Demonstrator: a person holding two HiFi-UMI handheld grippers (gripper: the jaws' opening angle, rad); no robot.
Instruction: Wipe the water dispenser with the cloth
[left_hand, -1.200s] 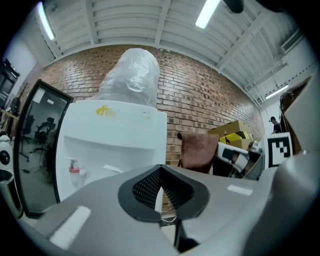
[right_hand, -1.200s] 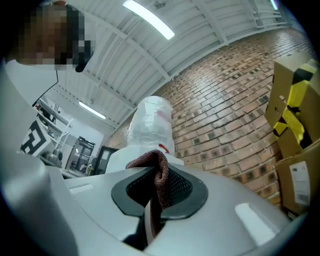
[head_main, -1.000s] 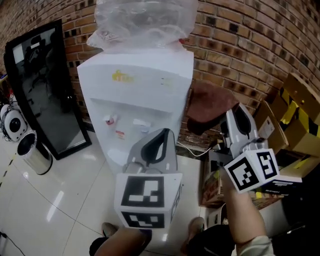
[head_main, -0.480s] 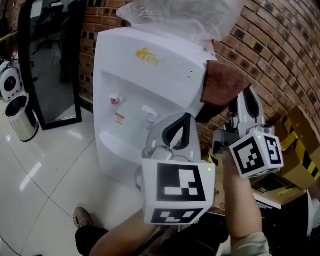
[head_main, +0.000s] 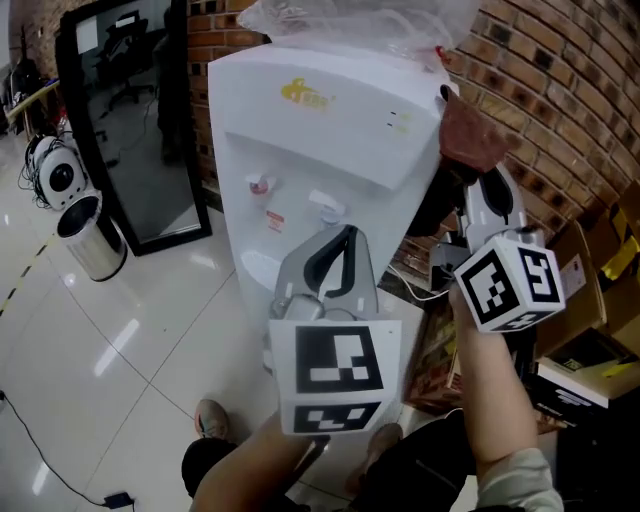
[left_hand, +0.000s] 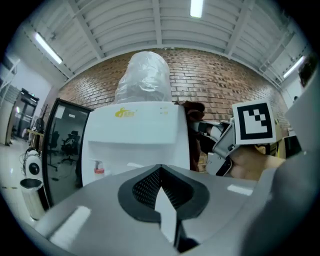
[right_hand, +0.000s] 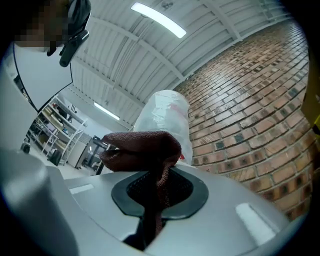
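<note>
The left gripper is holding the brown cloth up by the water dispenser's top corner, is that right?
Not quite: the right gripper holds the brown cloth, pinched between its jaws in the right gripper view. The left gripper is empty. The cloth is indeed up by the water dispenser's top corner.

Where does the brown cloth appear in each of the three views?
Head view: cloth upper right, at the top right corner of the water dispenser.
Left gripper view: cloth right of centre, beside the dispenser.
Right gripper view: cloth centre, pinched between the jaws of the right gripper.
Shared landmark: plastic-wrapped bottle on top.
</note>
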